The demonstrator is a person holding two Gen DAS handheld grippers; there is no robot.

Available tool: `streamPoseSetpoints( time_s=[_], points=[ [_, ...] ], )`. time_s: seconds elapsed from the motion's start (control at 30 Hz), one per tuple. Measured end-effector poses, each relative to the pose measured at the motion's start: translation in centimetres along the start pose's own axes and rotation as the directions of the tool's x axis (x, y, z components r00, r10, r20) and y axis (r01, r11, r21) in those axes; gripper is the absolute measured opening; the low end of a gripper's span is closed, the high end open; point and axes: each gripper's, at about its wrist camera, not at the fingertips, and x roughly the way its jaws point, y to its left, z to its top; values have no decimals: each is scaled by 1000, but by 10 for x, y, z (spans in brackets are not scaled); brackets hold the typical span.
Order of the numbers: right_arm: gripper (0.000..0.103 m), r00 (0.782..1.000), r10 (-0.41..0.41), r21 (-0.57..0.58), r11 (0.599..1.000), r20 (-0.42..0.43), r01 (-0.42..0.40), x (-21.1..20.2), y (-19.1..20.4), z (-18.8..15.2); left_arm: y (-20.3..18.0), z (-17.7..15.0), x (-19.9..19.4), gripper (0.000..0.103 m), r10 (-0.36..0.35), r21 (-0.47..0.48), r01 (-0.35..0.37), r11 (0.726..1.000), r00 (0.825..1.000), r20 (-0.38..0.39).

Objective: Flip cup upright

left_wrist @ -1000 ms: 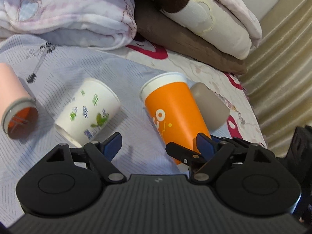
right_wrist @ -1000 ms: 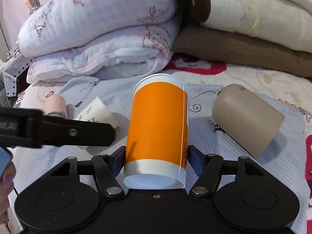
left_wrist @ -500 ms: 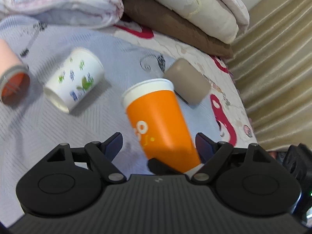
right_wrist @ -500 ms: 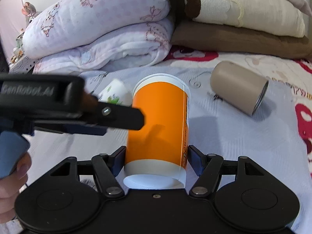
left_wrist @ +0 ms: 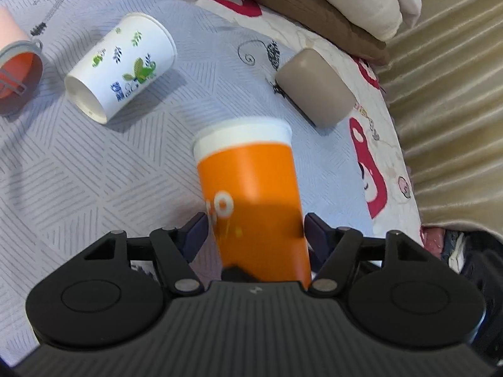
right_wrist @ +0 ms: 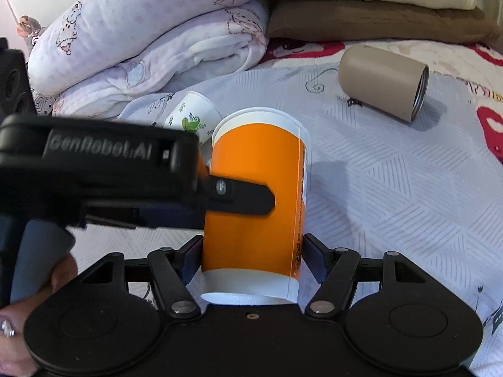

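An orange paper cup with a white rim (left_wrist: 251, 194) (right_wrist: 257, 194) is held off the bedspread. My right gripper (right_wrist: 253, 256) is shut on the orange cup near its narrow base, the base toward the camera. My left gripper (left_wrist: 254, 235) has come in from the left and is shut on the same cup; its finger (right_wrist: 239, 196) crosses the cup's side in the right wrist view. A white paper cup with green leaf prints (left_wrist: 121, 66) (right_wrist: 191, 119) and a tan cup (left_wrist: 317, 86) (right_wrist: 383, 83) lie on their sides on the bed.
A pink cup with an orange inside (left_wrist: 17, 66) lies on its side at the left edge. Folded quilts (right_wrist: 151, 37) and brown and cream pillows (right_wrist: 377, 19) are stacked at the back. A beige curtain (left_wrist: 452, 94) hangs past the bed's right edge.
My left gripper moved right and in around the orange cup, and its fingers closed onto it. My right gripper kept hold of the cup and shifted slightly over the bed.
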Motion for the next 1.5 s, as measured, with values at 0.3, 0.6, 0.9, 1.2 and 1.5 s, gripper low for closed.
streamPoseSetpoints(
  time_s=[0.3, 0.6, 0.9, 1.2, 1.5],
  points=[
    [72, 999, 29, -10, 1000, -38, -29, 4, -2, -4, -6, 0, 5, 67, 8, 40, -9, 999, 1000, 17],
    [77, 999, 35, -168, 985, -31, -40, -11, 0, 12, -36, -1, -18, 66, -26, 210, -1, 978, 992, 122],
    [87, 997, 80, -237, 969, 16, -74, -14, -6, 30, -51, -2, -26, 66, -25, 340, -30, 940, 987, 156],
    [79, 983, 17, -364, 930, 185, 52, -13, 12, 29, -57, -2, -43, 65, -45, 376, -53, 925, 968, 247],
    [79, 914, -13, -501, 834, 404, 234, 12, 28, 39, -36, 32, -41, 64, -74, 321, -68, 945, 909, 411]
  ],
)
